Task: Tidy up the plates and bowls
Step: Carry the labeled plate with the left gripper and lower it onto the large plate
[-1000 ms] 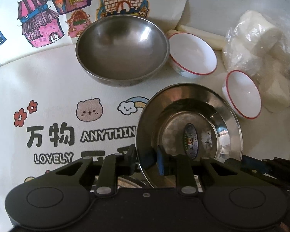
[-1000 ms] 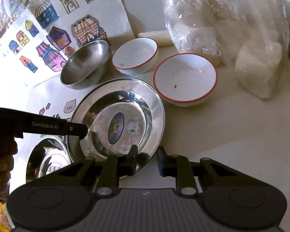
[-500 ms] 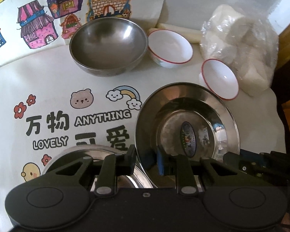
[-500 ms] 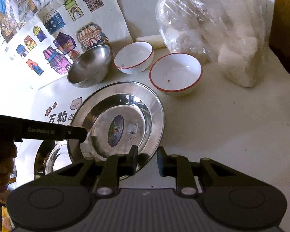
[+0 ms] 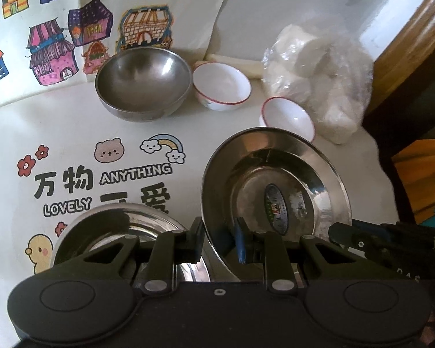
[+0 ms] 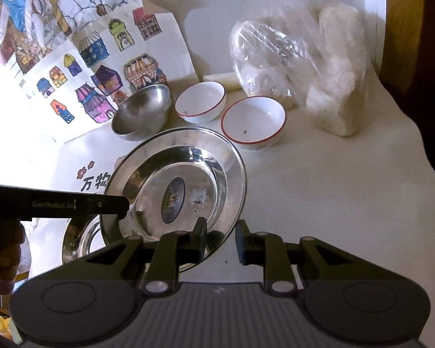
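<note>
Your left gripper (image 5: pixel 219 242) and right gripper (image 6: pixel 220 239) both clench the rim of the steel plate (image 6: pixel 188 162), held tilted above a second plate (image 5: pixel 113 220).

The wide stainless-steel plate (image 5: pixel 275 174) hangs tilted above the bench (image 6: pixel 333 188), its rim between the left gripper (image 5: pixel 219 242) and the right gripper (image 6: pixel 221 240). A second steel plate (image 5: pixel 116 226) lies left of it. Behind stand a deep round steel bowl (image 5: pixel 143 84), then two red-rimmed white bowls (image 5: pixel 221 85) (image 5: pixel 287 116) rightward, beside a clear plastic bag of white lumps (image 5: pixel 319 81).
</note>
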Available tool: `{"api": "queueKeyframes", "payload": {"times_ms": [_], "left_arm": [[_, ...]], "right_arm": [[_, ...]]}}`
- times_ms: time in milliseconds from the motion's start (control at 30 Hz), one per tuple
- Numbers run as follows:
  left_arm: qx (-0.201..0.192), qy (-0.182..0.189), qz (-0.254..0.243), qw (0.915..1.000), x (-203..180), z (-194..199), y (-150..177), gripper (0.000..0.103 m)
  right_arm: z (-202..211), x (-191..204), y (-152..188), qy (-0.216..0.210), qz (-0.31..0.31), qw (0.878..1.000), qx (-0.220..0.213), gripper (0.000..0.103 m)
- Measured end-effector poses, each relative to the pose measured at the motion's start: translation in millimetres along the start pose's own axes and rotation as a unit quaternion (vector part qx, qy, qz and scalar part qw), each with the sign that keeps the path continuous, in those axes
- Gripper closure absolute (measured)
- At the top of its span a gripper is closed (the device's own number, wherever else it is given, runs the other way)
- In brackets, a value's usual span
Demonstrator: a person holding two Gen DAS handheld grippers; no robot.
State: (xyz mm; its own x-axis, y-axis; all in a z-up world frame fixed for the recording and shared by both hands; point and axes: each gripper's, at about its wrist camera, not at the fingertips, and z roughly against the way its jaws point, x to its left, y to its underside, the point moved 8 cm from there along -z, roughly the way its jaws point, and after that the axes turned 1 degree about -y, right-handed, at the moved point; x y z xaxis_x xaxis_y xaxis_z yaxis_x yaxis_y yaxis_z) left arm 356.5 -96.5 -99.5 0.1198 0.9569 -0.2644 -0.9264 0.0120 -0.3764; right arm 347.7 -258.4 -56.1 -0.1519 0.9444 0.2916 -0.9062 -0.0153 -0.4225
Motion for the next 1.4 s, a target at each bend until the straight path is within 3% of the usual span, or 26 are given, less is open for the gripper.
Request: {"api": "queueKeyframes", "payload": {"times_ms": [367,667,1000,1400], "left_arm": [[-0.002,0.009,0.015,0.9998,17.9,19.7,24.5,0.078],[-0.013,-0.019,0.046,0.9987,51.2,35.8,29.0,0.078],[-0.009,-0.069,0.098,0.9928,102.2,48.8,48.5,0.079],[0.009,-0.091,0.117,0.9889,127.7,50.8,66.3,0.079]], "right_arm": [[14.2,27.1,13.7,-0.018,0.043,0.999,0.007,0.079],[-0.1,60.8,13.6,-0.043,0.080,0.996,0.020,0.079],[-34.2,108.8,25.3,-0.072,0.137,0.986,0.066,0.079],[-54.4,133.8,35.8,-0.081,0.166,0.977,0.103,0.079]]}}
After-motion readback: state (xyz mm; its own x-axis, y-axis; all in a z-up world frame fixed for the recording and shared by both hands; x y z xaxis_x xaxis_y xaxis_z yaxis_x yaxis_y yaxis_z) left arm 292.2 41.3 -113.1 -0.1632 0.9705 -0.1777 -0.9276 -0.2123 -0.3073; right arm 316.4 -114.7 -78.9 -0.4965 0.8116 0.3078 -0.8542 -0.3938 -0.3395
